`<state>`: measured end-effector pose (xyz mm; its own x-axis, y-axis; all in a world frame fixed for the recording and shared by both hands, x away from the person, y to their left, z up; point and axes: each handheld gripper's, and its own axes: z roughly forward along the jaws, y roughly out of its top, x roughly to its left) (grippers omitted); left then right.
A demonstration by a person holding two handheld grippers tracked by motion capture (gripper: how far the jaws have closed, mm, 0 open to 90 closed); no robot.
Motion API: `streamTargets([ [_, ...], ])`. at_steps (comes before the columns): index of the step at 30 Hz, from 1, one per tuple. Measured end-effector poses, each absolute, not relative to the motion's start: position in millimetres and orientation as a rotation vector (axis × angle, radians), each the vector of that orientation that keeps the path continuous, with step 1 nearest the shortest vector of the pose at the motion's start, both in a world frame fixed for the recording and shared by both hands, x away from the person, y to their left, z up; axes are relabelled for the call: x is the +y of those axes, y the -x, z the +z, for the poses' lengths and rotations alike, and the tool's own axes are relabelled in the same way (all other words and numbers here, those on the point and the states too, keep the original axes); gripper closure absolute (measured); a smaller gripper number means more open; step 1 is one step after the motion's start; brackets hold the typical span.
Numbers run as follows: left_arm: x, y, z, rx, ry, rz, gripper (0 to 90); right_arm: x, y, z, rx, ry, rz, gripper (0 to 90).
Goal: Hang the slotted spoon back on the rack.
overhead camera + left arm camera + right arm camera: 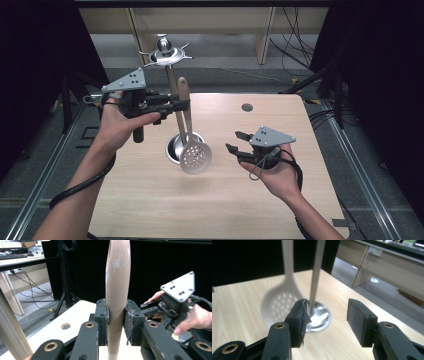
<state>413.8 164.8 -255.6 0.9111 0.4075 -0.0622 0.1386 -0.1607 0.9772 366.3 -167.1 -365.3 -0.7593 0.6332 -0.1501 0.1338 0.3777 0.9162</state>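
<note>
Your left gripper [182, 104] clamps the slotted spoon's [195, 156] handle, its head hanging just above the table [150, 200] beside the utensil stand [172, 90]. Your right gripper [239, 141] is released and empty. Swing carelessly and the spoon head knocks the stand's base [320, 316], or pivots in the jaws.

In my left gripper view, the tan, smooth-handled slotted spoon [117, 290] runs off the top and bottom edges. In my right gripper view its perforated bowl is blurred, partly behind my jaw.
</note>
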Motion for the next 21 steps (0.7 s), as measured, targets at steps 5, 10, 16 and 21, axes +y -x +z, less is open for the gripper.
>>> streamTargets([
  [5,171.5,-416.4,-255.3,0.428,-1.735,0.264,74.0,-183.3,-368.1,-383.0,2.178,-0.713,1.342,49.4],
  [10,177.5,-418.7,-255.0,0.446,-1.732,0.27,74.0,-198.3,-367.0,-399.6,2.207,-0.795,1.334,49.2],
  [16,182.4,-421.2,-252.9,0.462,-1.728,0.269,74.0,-211.0,-364.3,-414.5,2.203,-0.846,1.318,49.0],
  [21,185.2,-423.1,-251.9,0.467,-1.728,0.264,74.0,-219.7,-362.1,-423.0,2.218,-0.873,1.297,48.8],
])
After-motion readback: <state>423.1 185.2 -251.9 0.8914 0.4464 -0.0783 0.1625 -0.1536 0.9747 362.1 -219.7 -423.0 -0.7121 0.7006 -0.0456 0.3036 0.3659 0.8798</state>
